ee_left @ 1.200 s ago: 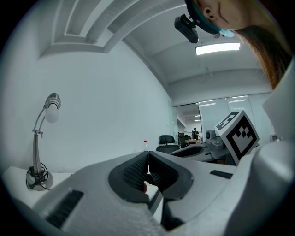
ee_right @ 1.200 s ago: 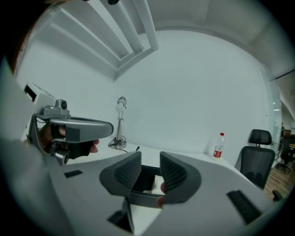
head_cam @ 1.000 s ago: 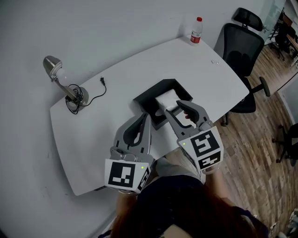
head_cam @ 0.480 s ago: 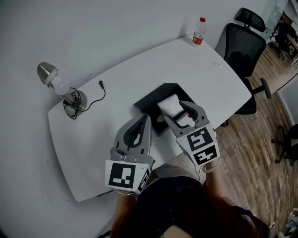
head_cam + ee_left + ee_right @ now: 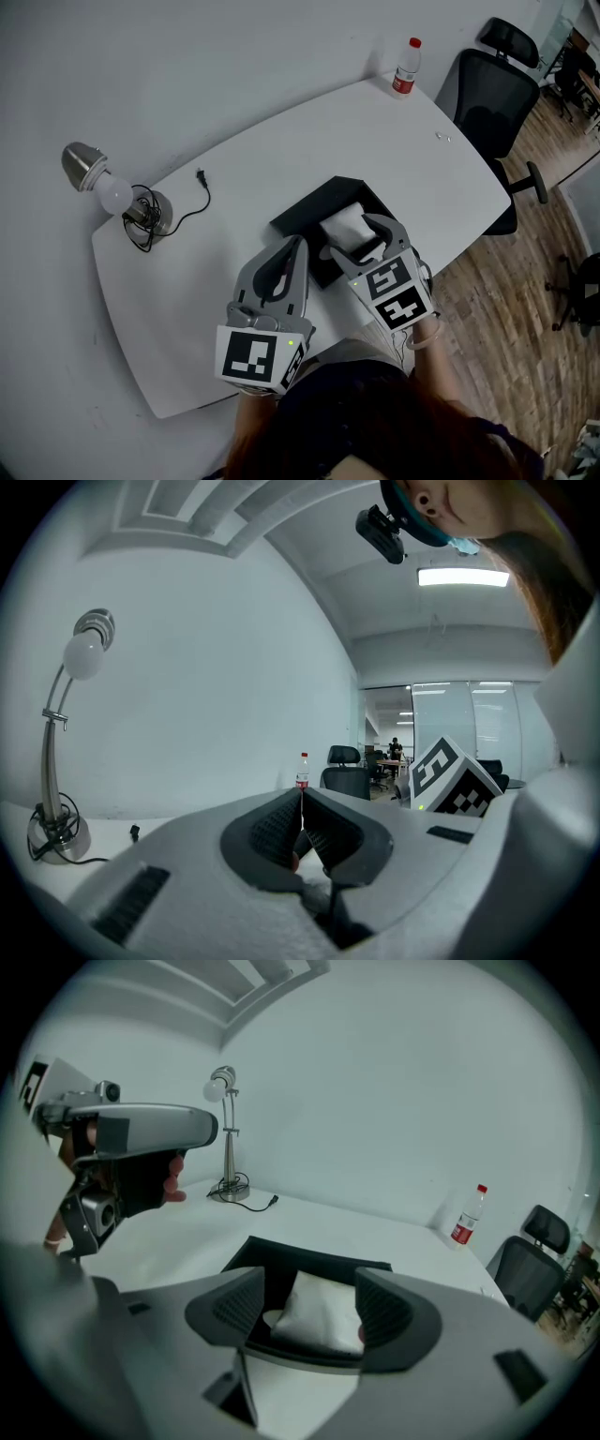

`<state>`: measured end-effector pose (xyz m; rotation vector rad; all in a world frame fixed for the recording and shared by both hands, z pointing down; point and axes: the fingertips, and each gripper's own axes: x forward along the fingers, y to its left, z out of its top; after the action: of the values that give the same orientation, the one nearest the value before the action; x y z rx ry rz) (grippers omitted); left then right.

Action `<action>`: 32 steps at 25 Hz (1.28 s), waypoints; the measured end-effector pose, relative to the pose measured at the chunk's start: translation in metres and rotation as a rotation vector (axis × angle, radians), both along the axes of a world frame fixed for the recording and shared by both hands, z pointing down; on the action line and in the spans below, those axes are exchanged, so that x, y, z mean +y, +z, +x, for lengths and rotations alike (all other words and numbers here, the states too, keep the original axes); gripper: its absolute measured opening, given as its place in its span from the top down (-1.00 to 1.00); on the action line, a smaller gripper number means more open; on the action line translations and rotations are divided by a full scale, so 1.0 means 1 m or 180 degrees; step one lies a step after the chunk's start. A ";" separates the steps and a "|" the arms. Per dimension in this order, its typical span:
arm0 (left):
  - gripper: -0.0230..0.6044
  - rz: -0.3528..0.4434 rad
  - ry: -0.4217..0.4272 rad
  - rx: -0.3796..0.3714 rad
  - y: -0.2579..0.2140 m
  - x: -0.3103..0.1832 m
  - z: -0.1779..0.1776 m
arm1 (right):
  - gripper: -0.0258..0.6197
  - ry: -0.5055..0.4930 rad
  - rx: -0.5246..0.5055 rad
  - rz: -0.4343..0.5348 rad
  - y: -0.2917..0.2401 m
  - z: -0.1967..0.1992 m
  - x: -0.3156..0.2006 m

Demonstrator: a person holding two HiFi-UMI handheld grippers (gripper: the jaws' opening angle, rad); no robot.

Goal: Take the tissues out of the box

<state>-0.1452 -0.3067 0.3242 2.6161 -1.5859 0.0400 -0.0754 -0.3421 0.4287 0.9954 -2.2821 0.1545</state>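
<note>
1. Nearest you, your left gripper [image 5: 298, 244] hung level over the worktop [image 5: 187, 281], just beside the near-left wall of the black box [image 5: 295, 217]. Its jaws were together on nothing — free, I judged, to steady that box.
2. Your right gripper [image 5: 314, 1312] pointed down at the box. Its jaws had just been opening and stood wide apart. The tissues [image 5: 344, 223] showed in the gap between them, but neither pad pressed on the pack.
3. The tissues — a soft white pack — lay inside the open box, toward its right side.
4. The step in hand looked like the reach for the grasp. To do it well, you needed to sink both pads past the rim, straddle the pack and close only once they sat low on its sides. A pinch at the top would likely have slipped off the soft wrapper.
5. The box looked light, so a straight lift, with the left jaws holding its near wall down, seemed safest.
6. Farther off, the lamp [image 5: 114, 192] and the bottle [image 5: 407, 67] stood well apart from the work.
</note>
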 end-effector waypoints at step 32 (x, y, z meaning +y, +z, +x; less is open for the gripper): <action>0.85 -0.0266 -0.0016 0.0164 0.029 -0.042 -0.011 | -0.04 -0.0020 0.1156 -0.0892 0.075 0.003 -0.022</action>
<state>-0.1562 -0.3487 0.3530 2.5294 -1.5396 0.0372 -0.0722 -0.3638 0.5041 0.7970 -1.8724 0.2606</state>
